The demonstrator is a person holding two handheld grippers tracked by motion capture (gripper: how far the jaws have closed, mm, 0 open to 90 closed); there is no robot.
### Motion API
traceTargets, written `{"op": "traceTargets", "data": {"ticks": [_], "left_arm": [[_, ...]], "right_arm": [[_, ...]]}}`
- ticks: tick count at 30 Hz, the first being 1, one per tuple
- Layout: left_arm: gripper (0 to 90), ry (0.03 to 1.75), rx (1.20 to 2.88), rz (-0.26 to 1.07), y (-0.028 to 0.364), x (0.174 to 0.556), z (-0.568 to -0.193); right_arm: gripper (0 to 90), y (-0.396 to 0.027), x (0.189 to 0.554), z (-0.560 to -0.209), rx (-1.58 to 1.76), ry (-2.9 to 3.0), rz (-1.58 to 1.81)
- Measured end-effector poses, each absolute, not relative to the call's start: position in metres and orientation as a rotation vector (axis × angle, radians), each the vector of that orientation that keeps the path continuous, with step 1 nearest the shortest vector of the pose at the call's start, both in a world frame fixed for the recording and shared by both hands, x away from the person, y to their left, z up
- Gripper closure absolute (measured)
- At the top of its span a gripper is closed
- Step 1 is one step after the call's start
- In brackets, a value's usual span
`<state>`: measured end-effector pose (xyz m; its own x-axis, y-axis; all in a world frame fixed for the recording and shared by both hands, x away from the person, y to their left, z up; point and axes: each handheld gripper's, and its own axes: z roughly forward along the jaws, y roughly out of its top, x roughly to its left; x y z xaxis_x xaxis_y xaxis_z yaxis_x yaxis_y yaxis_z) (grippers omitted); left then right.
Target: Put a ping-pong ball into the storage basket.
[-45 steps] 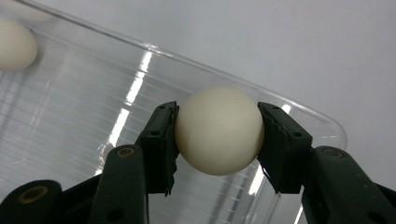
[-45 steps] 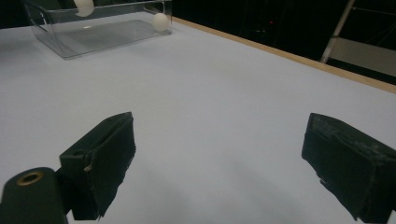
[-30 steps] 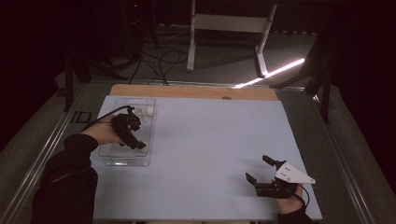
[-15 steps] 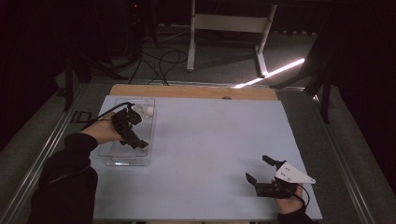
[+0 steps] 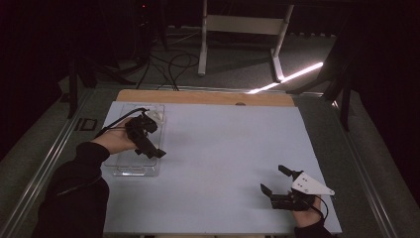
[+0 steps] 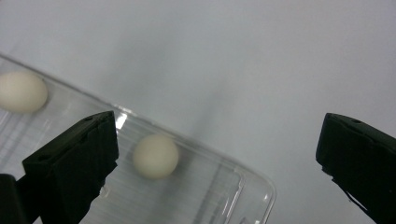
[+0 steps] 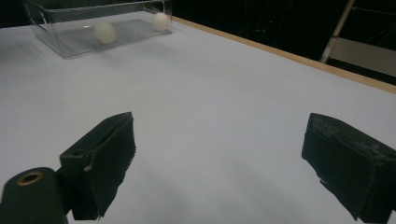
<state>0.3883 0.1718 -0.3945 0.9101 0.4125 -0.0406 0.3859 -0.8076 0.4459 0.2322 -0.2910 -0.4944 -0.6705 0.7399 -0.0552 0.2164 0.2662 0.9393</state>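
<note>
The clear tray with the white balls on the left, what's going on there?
A person works at a table with a gripper in each hand. The left gripper hangs over the clear tray, its jaws just opened wide with nothing between them. Two white balls lie in the tray, one just below those jaws, the other farther along. It looks like a ball was just dropped in. The right gripper rests open near the table's front right corner, holding nothing.

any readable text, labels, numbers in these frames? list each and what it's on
None readable.
Clear tray: no label or print visible.
Two white balls in it: plain, no marking.
Left claw, right claw: no lettering visible; the grey plate on the right one is blank.
Pale blue table mat: blank.
</note>
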Motion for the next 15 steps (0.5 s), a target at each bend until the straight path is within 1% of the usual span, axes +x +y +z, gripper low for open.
{"op": "traceTargets", "data": {"ticks": [15], "left_arm": [[0.3, 0.623, 2.526, 0.103, 0.147, 0.383, -0.384]], "right_arm": [[9.6, -0.291, 0.233, -0.495, 0.864, 2.05, 1.403]]}}
